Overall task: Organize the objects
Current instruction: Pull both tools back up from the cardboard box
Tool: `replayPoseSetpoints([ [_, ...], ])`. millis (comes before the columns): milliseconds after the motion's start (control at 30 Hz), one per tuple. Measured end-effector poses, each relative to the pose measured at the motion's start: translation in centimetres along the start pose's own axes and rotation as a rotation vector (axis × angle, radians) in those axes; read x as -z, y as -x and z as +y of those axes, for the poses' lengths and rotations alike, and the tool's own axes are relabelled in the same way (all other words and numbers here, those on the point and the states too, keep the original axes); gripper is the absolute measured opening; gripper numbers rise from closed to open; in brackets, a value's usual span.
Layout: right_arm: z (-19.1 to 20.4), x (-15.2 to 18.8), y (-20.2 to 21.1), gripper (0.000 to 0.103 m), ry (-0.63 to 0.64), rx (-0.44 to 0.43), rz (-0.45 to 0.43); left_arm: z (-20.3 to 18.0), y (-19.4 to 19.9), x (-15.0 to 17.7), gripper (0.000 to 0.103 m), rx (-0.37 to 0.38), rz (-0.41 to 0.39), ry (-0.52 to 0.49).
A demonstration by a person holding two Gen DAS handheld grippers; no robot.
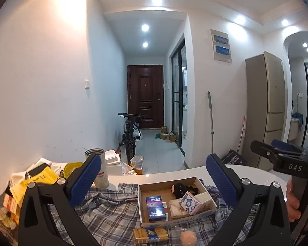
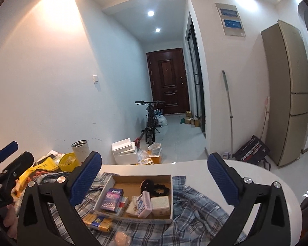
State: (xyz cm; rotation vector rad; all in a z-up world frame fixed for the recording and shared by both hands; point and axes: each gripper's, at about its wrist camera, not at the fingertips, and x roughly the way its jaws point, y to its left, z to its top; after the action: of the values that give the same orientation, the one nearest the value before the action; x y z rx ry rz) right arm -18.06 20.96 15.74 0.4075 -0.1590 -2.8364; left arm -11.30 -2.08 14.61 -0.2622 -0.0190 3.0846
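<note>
Both the left gripper (image 1: 154, 182) and right gripper (image 2: 154, 180) have fingers spread wide, grasping nothing. Below them the shallow brown cardboard box (image 1: 201, 212) of small packets lies on a checked grey shirt (image 1: 113, 211) upon the white bench (image 1: 174, 174).

Bicycle (image 1: 130, 135) (parked) before brown door (image 1: 145, 96)

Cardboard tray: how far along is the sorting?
Done: the cardboard tray already holds a blue pack, a patterned pack, pale blocks and a black scrunchie. In hand: nothing; left gripper and right gripper are both open and empty. Left: the yellow pack and peach ball lie on the plaid shirt outside the tray.
</note>
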Motion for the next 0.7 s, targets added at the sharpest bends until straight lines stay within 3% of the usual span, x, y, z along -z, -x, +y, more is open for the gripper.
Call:
replayPoseSetpoints([
  [300, 0.7, 2.9, 1.2, 0.103, 0.004, -0.039, -0.017, 2.0, 1.0, 2.7, 0.103, -0.018, -0.004, 0.069],
  [633, 1.3, 5.9, -1.1, 0.103, 0.055, -0.116, 0.003, 2.1, -2.2, 7.0, 0.103, -0.012, 0.026, 0.059],
  [700, 1.1, 6.7, -1.8, 0.103, 0.043, -0.126, 0.015, 2.5, -3.4, 8.4, 0.103, -0.008, 0.066, 0.070],
])
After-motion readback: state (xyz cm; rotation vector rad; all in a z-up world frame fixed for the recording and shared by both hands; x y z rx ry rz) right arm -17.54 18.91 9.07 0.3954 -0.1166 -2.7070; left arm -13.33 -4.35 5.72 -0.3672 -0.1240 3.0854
